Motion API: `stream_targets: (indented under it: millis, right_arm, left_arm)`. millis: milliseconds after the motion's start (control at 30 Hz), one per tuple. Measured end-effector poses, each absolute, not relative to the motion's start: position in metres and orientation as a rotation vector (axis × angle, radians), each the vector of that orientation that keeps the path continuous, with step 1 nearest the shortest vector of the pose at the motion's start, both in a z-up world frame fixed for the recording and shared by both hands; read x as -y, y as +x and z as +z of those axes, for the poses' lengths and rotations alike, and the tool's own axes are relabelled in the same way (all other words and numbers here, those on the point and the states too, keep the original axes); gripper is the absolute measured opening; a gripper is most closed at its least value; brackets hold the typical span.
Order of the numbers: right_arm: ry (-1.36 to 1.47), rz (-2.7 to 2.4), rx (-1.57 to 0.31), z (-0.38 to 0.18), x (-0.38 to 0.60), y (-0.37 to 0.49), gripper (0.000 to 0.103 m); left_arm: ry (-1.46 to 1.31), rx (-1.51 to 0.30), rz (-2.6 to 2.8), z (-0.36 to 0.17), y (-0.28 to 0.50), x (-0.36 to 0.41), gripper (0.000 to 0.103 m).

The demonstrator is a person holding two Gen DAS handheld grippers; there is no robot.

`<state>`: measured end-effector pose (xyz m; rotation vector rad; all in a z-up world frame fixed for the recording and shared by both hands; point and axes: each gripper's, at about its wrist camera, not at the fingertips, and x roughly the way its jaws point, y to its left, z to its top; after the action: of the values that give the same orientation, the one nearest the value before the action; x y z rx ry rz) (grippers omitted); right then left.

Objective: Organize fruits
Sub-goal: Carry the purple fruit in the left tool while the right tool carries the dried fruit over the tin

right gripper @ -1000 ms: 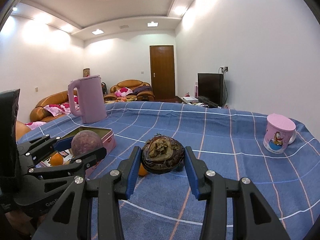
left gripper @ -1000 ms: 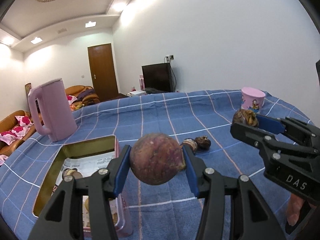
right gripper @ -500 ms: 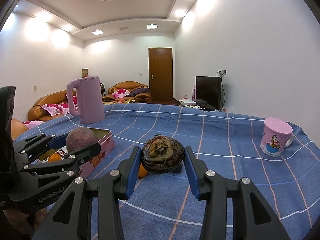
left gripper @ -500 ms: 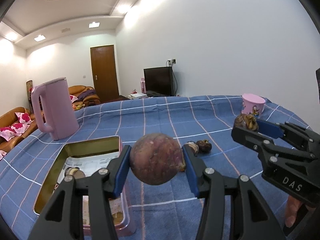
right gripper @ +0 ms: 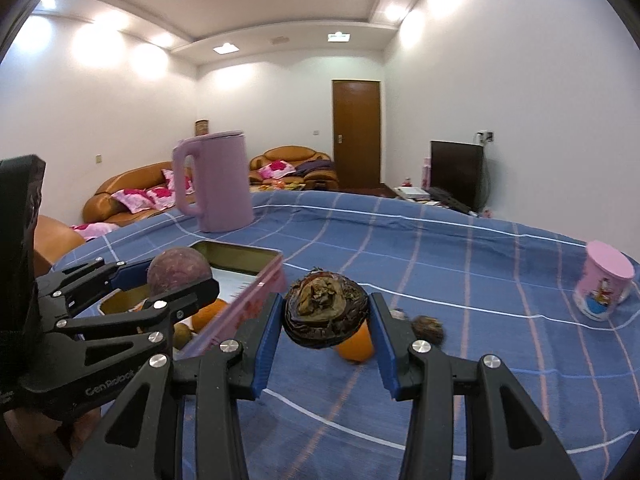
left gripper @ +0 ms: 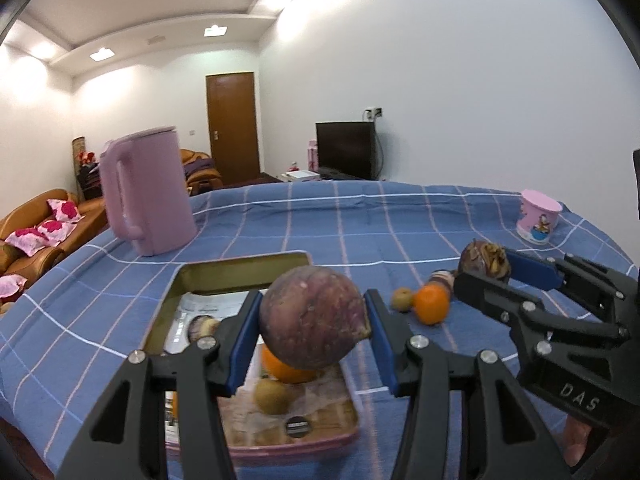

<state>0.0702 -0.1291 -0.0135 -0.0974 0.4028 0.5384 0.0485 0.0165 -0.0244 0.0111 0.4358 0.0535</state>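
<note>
We've got a round purple fruit (left gripper: 314,318) clamped across its middle in the left gripper (left gripper: 312,336), above the tin (left gripper: 244,264). It's firm and smooth, so it may roll. The right gripper (right gripper: 326,334) pinches a dark, wrinkled fruit (right gripper: 325,310) (likely soft), tin to its left.
</note>
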Motion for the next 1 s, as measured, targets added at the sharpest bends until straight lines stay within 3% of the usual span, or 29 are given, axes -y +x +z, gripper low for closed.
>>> stream_targets:
  millis: [667, 1000]
  right_arm:
    - [-0.151, 0.673, -0.434, -0.015, 0.056, 0.071, 0.045]
    - [-0.197, 0.715, -0.493, -0.026, 0.034, 0.069, 0.045]
  left_arm:
    - [-0.077, -0.502, 0.215, -0.026, 0.054, -0.114, 0.052]
    - [-0.082, -0.571, 0.226, -0.039, 0.06, -0.123, 0.052]
